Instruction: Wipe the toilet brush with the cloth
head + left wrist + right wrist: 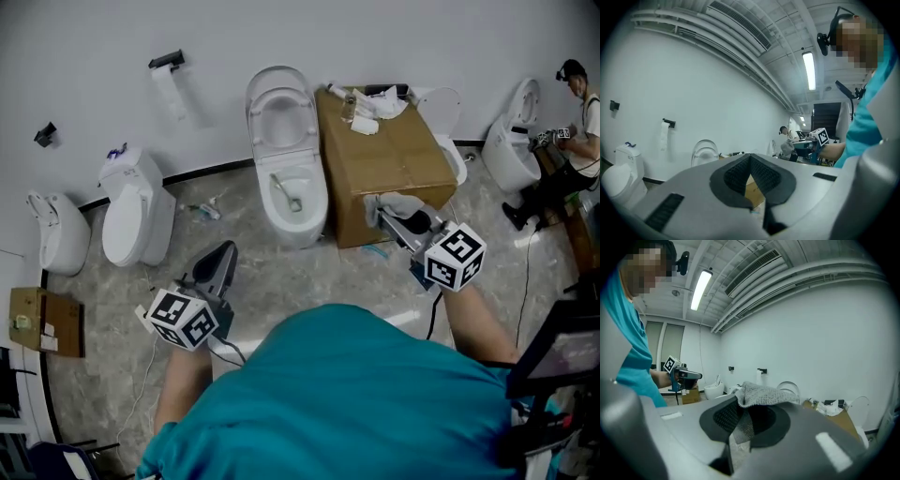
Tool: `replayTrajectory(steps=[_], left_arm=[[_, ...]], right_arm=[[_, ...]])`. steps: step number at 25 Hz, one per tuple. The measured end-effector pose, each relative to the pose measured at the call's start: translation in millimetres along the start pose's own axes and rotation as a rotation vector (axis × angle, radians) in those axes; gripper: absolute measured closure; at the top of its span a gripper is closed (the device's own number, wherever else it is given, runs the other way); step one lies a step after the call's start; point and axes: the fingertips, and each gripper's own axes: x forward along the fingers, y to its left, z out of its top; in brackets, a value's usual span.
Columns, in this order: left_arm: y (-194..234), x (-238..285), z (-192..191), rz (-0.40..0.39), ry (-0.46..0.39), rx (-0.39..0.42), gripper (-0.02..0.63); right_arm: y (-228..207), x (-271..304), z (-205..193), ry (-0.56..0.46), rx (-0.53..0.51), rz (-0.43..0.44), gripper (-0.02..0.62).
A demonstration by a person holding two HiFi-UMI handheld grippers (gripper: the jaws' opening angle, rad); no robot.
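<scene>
- The grey knitted cloth point(761, 394) is coarse and matt, with a loose looped weave.
- The grey left tool point(750, 161) and the grey right tool point(743, 420) have smooth, matt plastic shells. Their dark pads point(736, 176) are finely gridded and look like rubber.
- The white open toilet point(286, 141) is glossy glazed ceramic.
- The brown cardboard box point(394, 159) is dull and plain.
- The grey marbled floor point(122, 300) looks like stone tile with a faint sheen.
- The white roll on the wall point(169, 91) is soft paper.
</scene>
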Motion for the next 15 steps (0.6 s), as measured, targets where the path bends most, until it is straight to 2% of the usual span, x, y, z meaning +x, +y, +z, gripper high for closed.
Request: replayTrajectory(steps=[5,15], left_arm=[[65.0,0.1,19.0,-0.032,0.000,0.003,0.612],[160.1,-5.6,21.1,-0.002,0.031,-0.018,0.612]], right_arm=[[6.2,61.5,19.6,0.001,-0.001,-0.026,0.557],[7.0,171.6,31.0,0.006,0.022,0.011,0.557]])
